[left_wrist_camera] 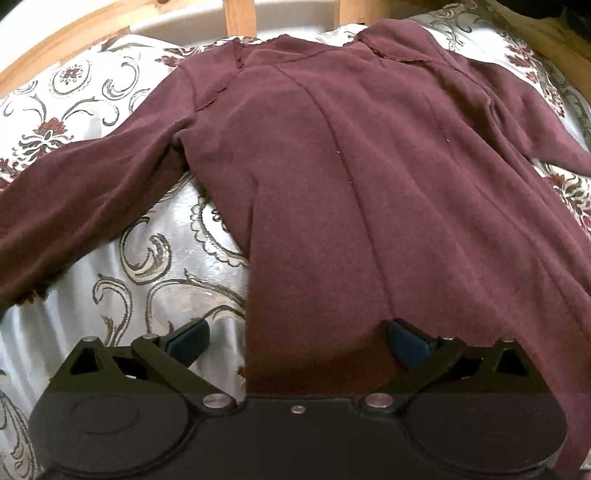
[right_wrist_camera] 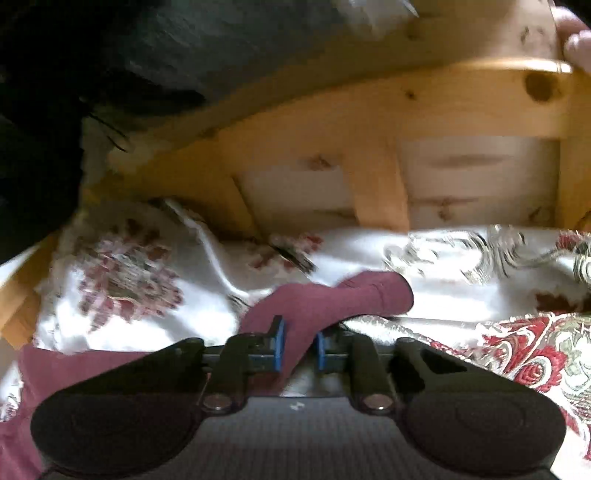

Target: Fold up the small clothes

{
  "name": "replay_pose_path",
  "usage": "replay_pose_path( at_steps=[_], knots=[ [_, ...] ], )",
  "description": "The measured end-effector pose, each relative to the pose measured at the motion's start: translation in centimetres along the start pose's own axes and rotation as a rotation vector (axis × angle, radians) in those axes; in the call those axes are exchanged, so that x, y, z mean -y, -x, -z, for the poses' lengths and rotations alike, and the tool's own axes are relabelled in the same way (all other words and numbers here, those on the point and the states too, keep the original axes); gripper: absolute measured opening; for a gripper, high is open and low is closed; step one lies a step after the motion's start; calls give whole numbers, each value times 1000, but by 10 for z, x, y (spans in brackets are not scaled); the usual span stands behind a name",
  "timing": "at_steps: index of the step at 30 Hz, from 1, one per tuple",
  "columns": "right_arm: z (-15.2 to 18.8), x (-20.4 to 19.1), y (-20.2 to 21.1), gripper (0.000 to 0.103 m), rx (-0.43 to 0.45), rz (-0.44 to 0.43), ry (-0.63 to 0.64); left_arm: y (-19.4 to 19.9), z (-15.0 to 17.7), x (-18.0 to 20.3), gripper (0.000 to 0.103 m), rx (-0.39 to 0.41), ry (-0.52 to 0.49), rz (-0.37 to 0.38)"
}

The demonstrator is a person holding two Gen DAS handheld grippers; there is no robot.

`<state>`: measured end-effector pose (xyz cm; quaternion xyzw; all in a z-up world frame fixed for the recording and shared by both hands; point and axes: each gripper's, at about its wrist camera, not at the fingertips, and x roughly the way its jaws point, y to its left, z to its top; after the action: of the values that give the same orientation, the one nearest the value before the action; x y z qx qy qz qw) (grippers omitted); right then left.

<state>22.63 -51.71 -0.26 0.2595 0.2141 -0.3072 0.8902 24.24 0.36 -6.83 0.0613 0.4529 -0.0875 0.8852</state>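
A maroon long-sleeved top lies spread flat on a patterned white bedspread, neck at the far end. One sleeve stretches out to the left. My left gripper hangs open over the top's near hem, one finger above the bedspread and the other above the cloth. In the right wrist view, the other sleeve runs up between the blue pads. My right gripper is shut on this sleeve a little back from its cuff.
A wooden bed frame with slats rises just behind the bedspread; the same frame shows at the far end in the left wrist view. Dark cloth hangs at the upper left. A hand rests on the top rail.
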Motion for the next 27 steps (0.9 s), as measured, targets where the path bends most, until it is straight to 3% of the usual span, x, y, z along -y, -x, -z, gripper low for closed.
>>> replay_pose_path(
  at_steps=[1, 5, 9, 12, 18, 23, 27],
  knots=[
    [1, -6, 5, 7, 24, -19, 28, 1, -1, -2, 102, 2, 7, 1],
    [7, -50, 33, 7, 177, -159, 260, 9, -5, -9, 102, 33, 37, 8],
    [31, -110, 70, 7, 366, -362, 597, 18, -11, -21, 102, 74, 86, 23],
    [62, -147, 95, 7, 447, -532, 829, 26, -16, -32, 102, 116, 145, 32],
    [142, -183, 114, 7, 392, -780, 1213, 43, -19, -60, 102, 226, 283, 43],
    [204, -175, 120, 7, 346, -890, 1502, 54, -18, -72, 102, 322, 367, 101],
    [239, -169, 131, 7, 325, -928, 1697, 48, -17, -75, 102, 322, 381, 135]
  ],
)
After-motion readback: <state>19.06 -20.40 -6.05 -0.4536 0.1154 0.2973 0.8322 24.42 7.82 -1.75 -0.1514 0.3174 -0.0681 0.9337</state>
